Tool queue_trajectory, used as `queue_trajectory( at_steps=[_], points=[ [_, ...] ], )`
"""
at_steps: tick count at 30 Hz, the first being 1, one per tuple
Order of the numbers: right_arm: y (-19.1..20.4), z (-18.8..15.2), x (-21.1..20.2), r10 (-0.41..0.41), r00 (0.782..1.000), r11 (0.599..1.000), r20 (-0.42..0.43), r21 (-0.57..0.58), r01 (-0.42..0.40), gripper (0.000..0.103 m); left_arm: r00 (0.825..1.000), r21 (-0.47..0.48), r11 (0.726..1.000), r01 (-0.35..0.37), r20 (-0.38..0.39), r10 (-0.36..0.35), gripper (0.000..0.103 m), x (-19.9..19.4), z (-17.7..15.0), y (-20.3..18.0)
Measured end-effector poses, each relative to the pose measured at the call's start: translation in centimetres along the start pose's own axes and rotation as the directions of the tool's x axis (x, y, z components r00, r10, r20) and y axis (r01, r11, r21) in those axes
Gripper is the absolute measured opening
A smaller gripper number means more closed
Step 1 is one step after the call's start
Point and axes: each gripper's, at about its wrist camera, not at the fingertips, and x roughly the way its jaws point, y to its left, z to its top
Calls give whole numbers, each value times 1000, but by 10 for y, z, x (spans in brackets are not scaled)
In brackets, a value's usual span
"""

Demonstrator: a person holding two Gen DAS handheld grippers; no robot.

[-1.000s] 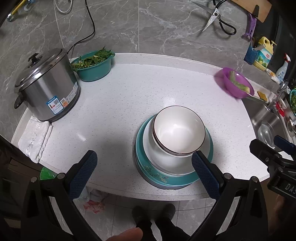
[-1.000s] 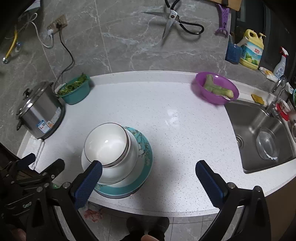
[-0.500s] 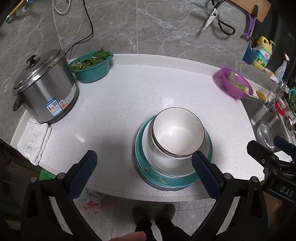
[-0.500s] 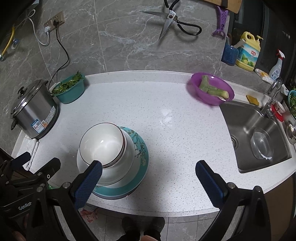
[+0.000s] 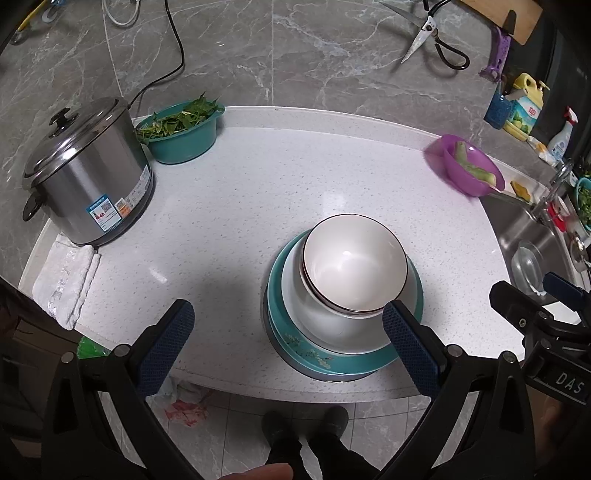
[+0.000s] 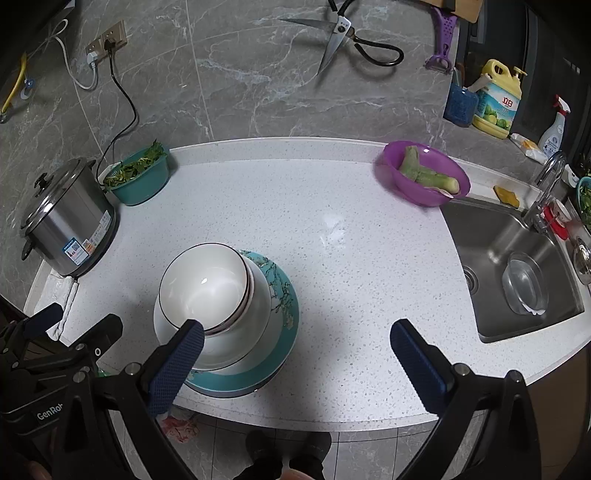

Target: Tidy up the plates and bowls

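Observation:
A stack stands near the front edge of the white counter: white bowls with dark rims [image 5: 354,262] nested on a white plate [image 5: 317,325] on a teal flowered plate [image 5: 314,354]. The stack also shows in the right wrist view, bowls [image 6: 203,288] over teal plate [image 6: 280,295]. My left gripper [image 5: 288,339] is open and empty, raised in front of the stack, its right finger [image 5: 410,343] beside the bowls. My right gripper [image 6: 295,362] is open and empty, its left finger [image 6: 177,365] in front of the bowls.
A steel rice cooker [image 5: 85,173] and a teal basin of greens [image 5: 181,133] stand at the back left, with a folded white cloth [image 5: 66,280] by the cooker. A purple bowl of vegetables [image 6: 421,177] sits next to the sink [image 6: 517,269]. Scissors [image 6: 340,33] hang on the wall.
Both grippers have drawn back and up a little from the stack, so the counter looks farther away. The stack has not moved. Both stay open.

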Motion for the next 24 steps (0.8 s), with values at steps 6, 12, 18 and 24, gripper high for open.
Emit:
queue_trajectory(
  at_steps=[6, 12, 18, 24],
  points=[
    [-1, 2, 2, 1, 1000, 1000, -2, 1, -1, 103, 1000, 2, 1000, 2, -3, -2, 103, 1, 0, -3],
    [-1, 1, 1, 1, 1000, 1000, -2, 1, -1, 103, 1000, -3, 1000, 1, -2, -1, 103, 1, 0, -5],
    [-1, 1, 2, 2, 1000, 1000, -4, 3, -2, 103, 1000, -2, 1000, 3, -2, -3, 103, 2, 0, -5],
    [-1, 1, 3, 2, 1000, 1000, -4, 3, -2, 103, 1000, -4, 1000, 3, 0, -3, 103, 1, 1, -7]
  ],
)
